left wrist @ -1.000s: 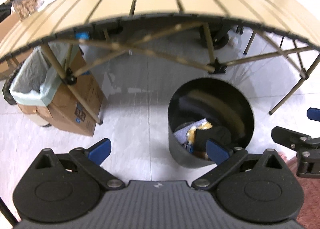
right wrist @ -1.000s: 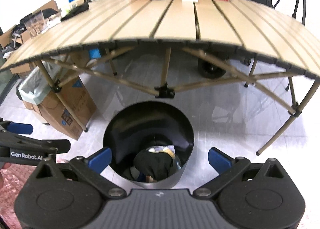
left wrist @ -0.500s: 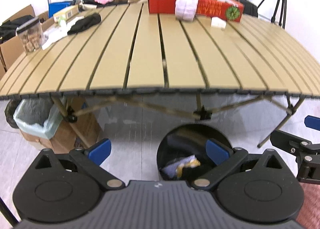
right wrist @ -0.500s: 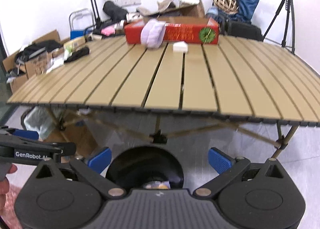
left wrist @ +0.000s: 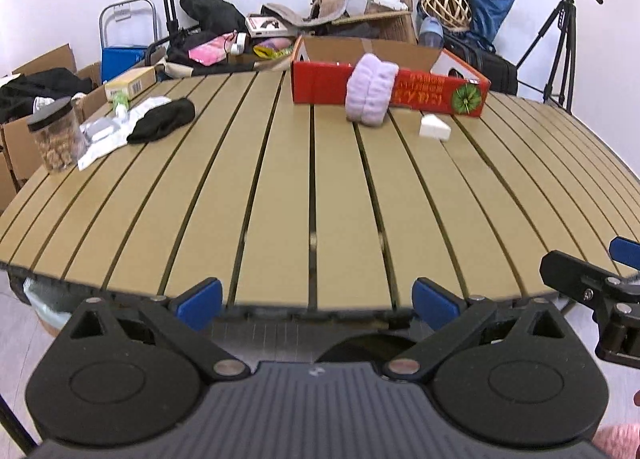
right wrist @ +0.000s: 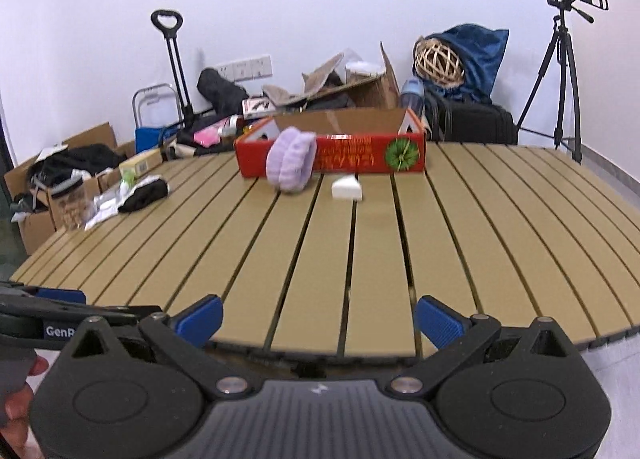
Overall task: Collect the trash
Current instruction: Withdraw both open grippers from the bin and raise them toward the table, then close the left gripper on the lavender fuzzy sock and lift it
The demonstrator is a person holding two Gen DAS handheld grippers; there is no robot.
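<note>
My left gripper (left wrist: 316, 299) is open and empty at the near edge of the slatted table (left wrist: 312, 195). My right gripper (right wrist: 318, 319) is open and empty, also at the near edge (right wrist: 360, 259). On the table lie a white wedge-shaped scrap (left wrist: 434, 127) (right wrist: 347, 188), a black cloth (left wrist: 162, 121) (right wrist: 144, 191) on white wrappers (left wrist: 102, 139), and a purple fluffy roll (left wrist: 370, 95) (right wrist: 290, 161) against a red box (left wrist: 400, 83) (right wrist: 360, 153). The black bin's rim (left wrist: 368, 343) shows just below the table edge.
A clear jar of snacks (left wrist: 56, 135) stands at the table's left edge. A yellow box (left wrist: 130, 81) lies at the far left. Cardboard boxes, bags and a tripod (left wrist: 560, 47) stand behind the table. The right gripper shows at the right edge of the left wrist view (left wrist: 592, 291).
Both grippers have risen from over the black bin on the floor to table height. The views now look across the tabletop instead of down into the bin.
</note>
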